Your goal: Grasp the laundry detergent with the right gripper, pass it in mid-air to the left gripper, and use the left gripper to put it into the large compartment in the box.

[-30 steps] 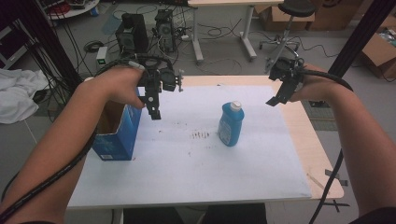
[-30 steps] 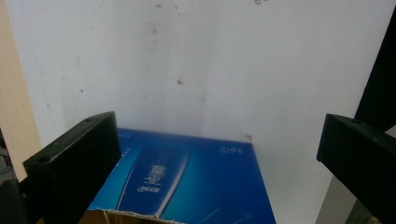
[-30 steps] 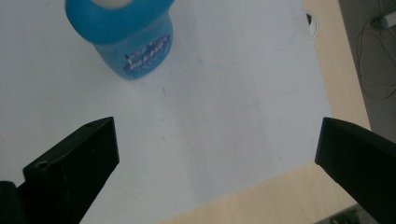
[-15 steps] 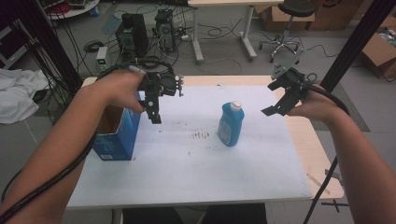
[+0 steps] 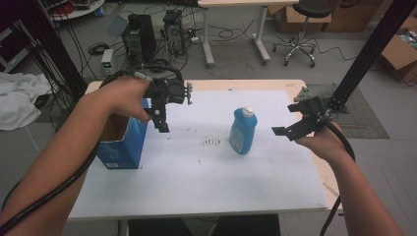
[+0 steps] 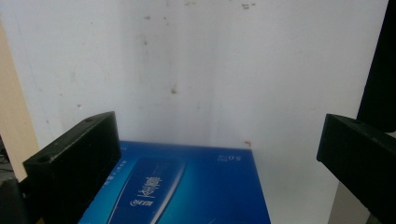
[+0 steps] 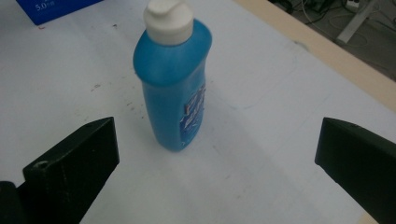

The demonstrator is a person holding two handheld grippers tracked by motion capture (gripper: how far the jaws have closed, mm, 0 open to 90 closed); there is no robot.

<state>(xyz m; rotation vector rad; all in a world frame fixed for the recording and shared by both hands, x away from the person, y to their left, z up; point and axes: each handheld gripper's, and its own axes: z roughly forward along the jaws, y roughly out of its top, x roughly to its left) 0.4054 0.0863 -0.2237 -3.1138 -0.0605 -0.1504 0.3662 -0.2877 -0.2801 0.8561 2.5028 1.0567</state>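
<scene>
Blue bottle (image 7: 173, 88) upright mid-bench (image 5: 206, 177), label unreadable; box (image 6: 187, 186) reads "5.0" (upside down). Right hand-held gripper (image 5: 287, 132) spread wide, facing bottle; left hand-held gripper (image 5: 162, 123) spread above box.

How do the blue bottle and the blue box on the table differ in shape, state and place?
The blue bottle is rounded and closed with a white cap; the blue box is square-edged with its top open. The bottle stands mid-table near the right gripper; the box stands at the table's left, below the left gripper. Both are blue and upright.
</scene>
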